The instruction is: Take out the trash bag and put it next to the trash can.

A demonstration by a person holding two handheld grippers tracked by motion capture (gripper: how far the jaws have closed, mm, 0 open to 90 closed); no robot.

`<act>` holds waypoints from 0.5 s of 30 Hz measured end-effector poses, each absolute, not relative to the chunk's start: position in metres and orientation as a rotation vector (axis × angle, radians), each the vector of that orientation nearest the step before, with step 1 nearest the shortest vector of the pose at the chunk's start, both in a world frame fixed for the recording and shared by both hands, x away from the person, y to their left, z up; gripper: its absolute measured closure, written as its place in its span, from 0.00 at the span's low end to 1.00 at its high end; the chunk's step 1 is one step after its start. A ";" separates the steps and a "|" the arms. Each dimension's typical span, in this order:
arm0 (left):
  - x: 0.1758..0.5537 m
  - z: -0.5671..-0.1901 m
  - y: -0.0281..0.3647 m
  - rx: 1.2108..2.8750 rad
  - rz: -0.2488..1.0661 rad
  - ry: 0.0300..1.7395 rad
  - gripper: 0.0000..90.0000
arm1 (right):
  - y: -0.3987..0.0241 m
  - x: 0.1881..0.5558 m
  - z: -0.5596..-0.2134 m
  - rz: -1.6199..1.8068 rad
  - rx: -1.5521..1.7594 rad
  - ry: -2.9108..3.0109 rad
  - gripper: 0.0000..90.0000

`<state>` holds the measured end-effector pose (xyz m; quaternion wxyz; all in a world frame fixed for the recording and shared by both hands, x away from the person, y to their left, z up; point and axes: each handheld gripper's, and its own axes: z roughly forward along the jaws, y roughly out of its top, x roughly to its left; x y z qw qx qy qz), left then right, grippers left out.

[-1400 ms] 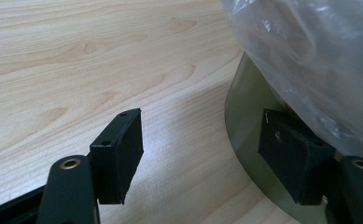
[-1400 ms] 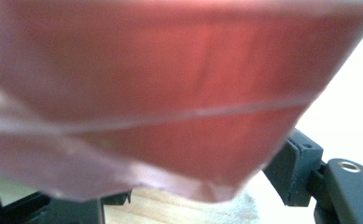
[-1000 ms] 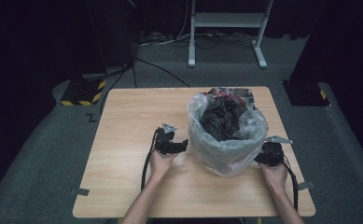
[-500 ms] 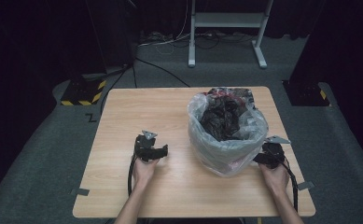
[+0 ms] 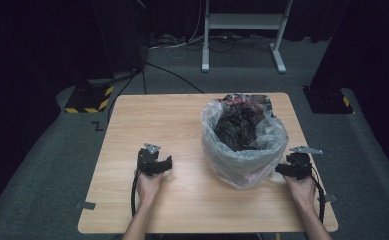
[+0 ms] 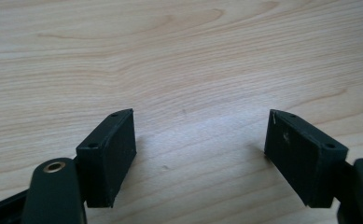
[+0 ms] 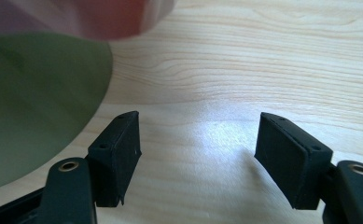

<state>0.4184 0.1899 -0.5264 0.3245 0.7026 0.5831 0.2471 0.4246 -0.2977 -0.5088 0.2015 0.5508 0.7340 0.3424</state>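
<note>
A bin lined with a clear plastic bag (image 5: 244, 145) stands on the right half of the wooden table (image 5: 147, 120), with dark crumpled material inside. My left gripper (image 5: 168, 164) rests on the table well left of the bin, open, with bare wood between its jaws (image 6: 202, 140). My right gripper (image 5: 279, 170) sits close against the bin's lower right side, open and holding nothing (image 7: 198, 144). In the right gripper view the bin's grey-green wall (image 7: 34, 102) fills the upper left, just beyond the left jaw.
A grey three-cornered plate (image 5: 305, 149) tops the right gripper. Beyond the table's far edge stand a white metal frame (image 5: 242, 35) and floor cables. A yellow-black striped block (image 5: 89, 97) lies on the floor at the left.
My left gripper has drawn away from the bin, moving left across the table. The right gripper has stayed by the bin's right side.
</note>
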 end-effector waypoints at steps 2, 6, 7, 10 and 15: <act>0.419 -0.527 0.189 1.850 0.652 1.530 0.27 | -0.301 0.420 -0.504 0.973 1.544 2.044 0.34; 0.419 -0.527 0.188 1.864 0.662 1.527 0.25 | -0.308 0.411 -0.496 1.010 1.541 2.024 0.34; 0.419 -0.527 0.188 1.864 0.664 1.528 0.24 | -0.309 0.408 -0.493 1.021 1.550 2.015 0.35; 0.419 -0.527 0.188 1.863 0.670 1.533 0.23 | -0.314 0.403 -0.486 1.056 1.554 1.999 0.36; 0.419 -0.527 0.187 1.861 0.672 1.538 0.23 | -0.322 0.394 -0.467 1.135 1.533 1.964 0.42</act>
